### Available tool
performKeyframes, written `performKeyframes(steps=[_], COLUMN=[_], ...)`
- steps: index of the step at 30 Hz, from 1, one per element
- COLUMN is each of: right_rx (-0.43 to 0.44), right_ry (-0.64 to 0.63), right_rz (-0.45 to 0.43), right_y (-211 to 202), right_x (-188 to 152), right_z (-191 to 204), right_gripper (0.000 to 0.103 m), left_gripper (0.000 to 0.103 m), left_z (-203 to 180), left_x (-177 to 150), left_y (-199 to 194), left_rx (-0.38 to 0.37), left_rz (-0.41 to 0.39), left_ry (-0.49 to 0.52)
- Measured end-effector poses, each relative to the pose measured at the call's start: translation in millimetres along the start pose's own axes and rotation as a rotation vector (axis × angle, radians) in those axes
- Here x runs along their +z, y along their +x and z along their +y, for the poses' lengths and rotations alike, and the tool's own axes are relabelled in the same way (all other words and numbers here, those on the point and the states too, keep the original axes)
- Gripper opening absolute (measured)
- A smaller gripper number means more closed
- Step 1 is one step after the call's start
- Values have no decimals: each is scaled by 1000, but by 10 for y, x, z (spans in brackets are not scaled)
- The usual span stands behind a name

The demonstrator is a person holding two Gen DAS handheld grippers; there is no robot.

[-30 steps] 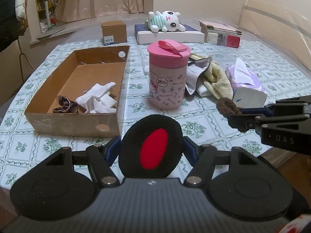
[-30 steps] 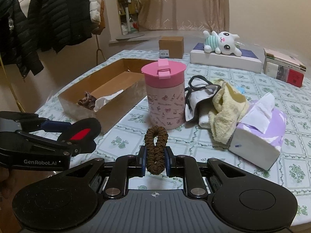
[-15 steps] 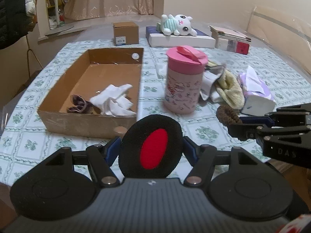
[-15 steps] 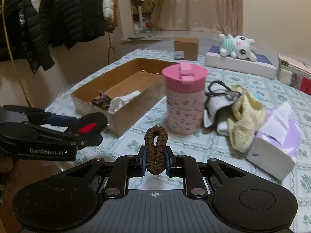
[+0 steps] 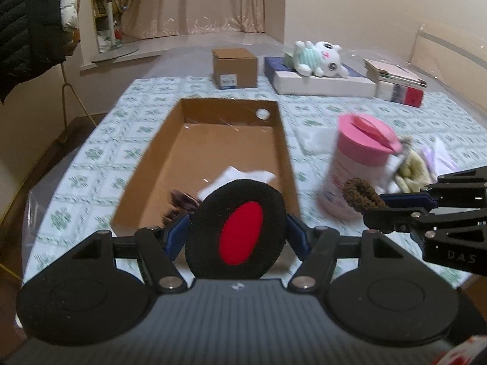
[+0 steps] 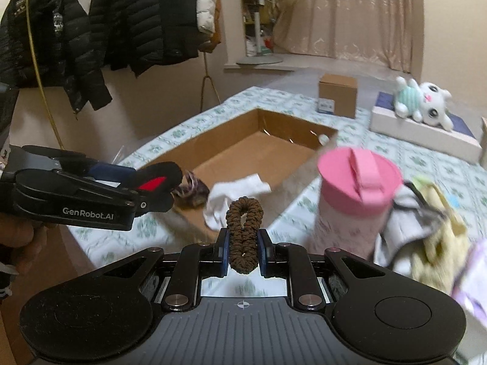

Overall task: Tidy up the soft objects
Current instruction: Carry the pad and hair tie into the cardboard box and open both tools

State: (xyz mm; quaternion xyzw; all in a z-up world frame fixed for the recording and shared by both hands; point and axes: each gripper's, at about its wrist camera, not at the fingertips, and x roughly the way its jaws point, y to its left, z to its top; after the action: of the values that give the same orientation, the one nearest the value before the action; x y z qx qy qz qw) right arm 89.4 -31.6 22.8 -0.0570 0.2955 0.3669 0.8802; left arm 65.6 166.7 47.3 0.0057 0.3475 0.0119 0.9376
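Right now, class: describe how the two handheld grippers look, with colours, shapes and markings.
Both grippers, left and right, are black, with ribbed grey bodies, two round discs, silver rivets and blue pads. Seen side-on, the left reads "GenRobot.AI", the right "DAS".

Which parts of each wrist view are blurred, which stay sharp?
Left wrist view: pink cup and box contents smeared; black-and-red pad sharp. Right wrist view: yellow towel streaked, cardboard box soft; brown scrunchie crisp.

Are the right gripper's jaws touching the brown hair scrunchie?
Touching. The right wrist view shows the right gripper with both jaws pressed against the brown hair scrunchie, squeezing it narrow.
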Motion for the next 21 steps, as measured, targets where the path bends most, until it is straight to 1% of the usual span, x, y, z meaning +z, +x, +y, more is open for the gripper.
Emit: performKeyframes(steps=[6, 10, 15, 21], right_rx=[7, -3, -34, -48], right_ry=[-13, -23, -28, -7], right_rz=[2, 17, 46, 76], right_y=[395, 691, 1049, 1402], right_x=[323, 499, 638, 727], right_z=[26, 38, 2, -111], right_gripper=[19, 19, 19, 19], left_gripper=[65, 65, 65, 66], left_z=[347, 501, 632, 761], left_x=[267, 413, 555, 687], left_y=[279, 503, 787, 1127], left_rx=[21, 29, 23, 11], left_rz=[-5, -1, 8, 22], left_ry=[-10, -4, 11, 13])
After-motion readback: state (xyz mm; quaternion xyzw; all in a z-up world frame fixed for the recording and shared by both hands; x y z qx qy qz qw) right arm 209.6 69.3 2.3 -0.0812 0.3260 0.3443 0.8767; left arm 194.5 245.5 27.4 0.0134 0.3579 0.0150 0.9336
